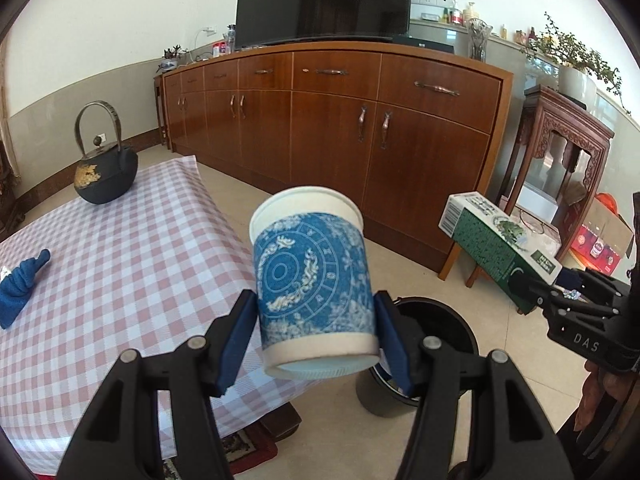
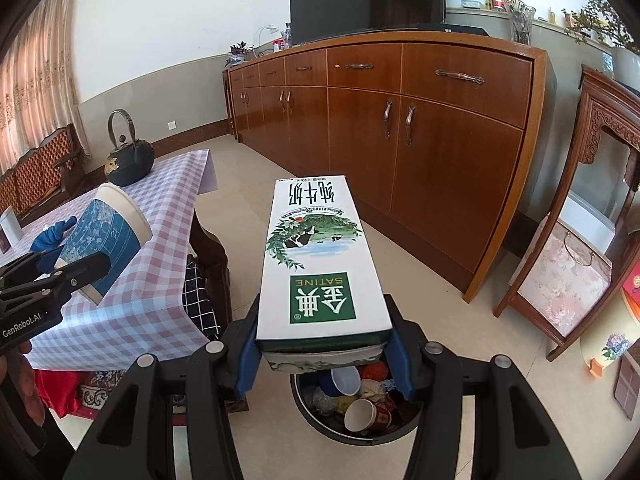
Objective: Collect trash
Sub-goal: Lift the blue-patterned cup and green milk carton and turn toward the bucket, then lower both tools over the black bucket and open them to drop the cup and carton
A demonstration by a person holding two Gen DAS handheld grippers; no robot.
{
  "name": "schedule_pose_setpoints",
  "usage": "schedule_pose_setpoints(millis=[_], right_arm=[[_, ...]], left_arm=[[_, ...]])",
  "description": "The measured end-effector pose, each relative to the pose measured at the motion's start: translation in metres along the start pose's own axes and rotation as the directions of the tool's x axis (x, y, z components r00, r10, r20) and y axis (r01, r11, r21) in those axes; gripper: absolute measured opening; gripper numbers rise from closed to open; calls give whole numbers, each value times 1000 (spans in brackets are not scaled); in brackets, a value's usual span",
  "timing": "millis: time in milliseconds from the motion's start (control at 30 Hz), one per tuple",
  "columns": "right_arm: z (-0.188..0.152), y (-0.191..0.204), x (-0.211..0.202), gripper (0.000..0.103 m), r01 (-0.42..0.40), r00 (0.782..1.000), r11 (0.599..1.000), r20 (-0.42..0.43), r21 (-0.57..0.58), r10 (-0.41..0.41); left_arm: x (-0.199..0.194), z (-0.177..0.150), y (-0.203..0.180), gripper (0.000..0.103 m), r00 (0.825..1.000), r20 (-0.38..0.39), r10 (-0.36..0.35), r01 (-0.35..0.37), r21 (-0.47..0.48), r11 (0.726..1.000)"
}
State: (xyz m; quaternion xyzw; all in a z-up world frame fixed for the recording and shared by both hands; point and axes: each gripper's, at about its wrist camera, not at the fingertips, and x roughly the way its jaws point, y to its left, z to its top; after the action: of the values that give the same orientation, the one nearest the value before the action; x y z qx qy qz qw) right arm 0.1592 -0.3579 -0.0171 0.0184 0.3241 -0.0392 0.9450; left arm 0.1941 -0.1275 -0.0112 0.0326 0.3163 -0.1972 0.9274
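Observation:
My left gripper point(image 1: 316, 332) is shut on a blue-and-white paper cup point(image 1: 312, 280), held in the air past the table's edge, beside a black trash bin point(image 1: 436, 360) on the floor. My right gripper point(image 2: 324, 348) is shut on a white-and-green milk carton point(image 2: 316, 260), held lying flat right above the trash bin point(image 2: 340, 428), which holds cups and wrappers. The carton point(image 1: 500, 248) and right gripper point(image 1: 560, 296) also show in the left wrist view at right. The cup point(image 2: 108, 236) and left gripper point(image 2: 76, 268) show at left in the right wrist view.
A table with a pink checked cloth point(image 1: 100, 280) carries a black iron teapot point(image 1: 106, 172) and a blue cloth point(image 1: 20, 288). A long wooden sideboard point(image 1: 340, 120) with a TV stands behind. A carved wooden stand point(image 2: 592, 200) is at right. Tiled floor lies between.

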Motion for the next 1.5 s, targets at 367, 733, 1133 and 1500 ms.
schedule_pose_setpoints(millis=[367,733,1133,1500], right_arm=[[-25,-37,13,56,52,997,998,-51,35,-50],[-50,-75,26,56,86,992,995,-100,55,-80],[-85,-86,74,56,44,981,999,-188,-2,-43],[-121,-111,150,102,96,952,994,-286,-51,-107]], left_arm=[[34,-9,-49,61,994,-67,-82,87,70,994],[69,-20,-87,60,983,-131,-128,143,114,983],[112,-38,-105,60,960,-186,-210,234,114,966],[142,-53,-86,101,969,-226,-103,118,55,991]])
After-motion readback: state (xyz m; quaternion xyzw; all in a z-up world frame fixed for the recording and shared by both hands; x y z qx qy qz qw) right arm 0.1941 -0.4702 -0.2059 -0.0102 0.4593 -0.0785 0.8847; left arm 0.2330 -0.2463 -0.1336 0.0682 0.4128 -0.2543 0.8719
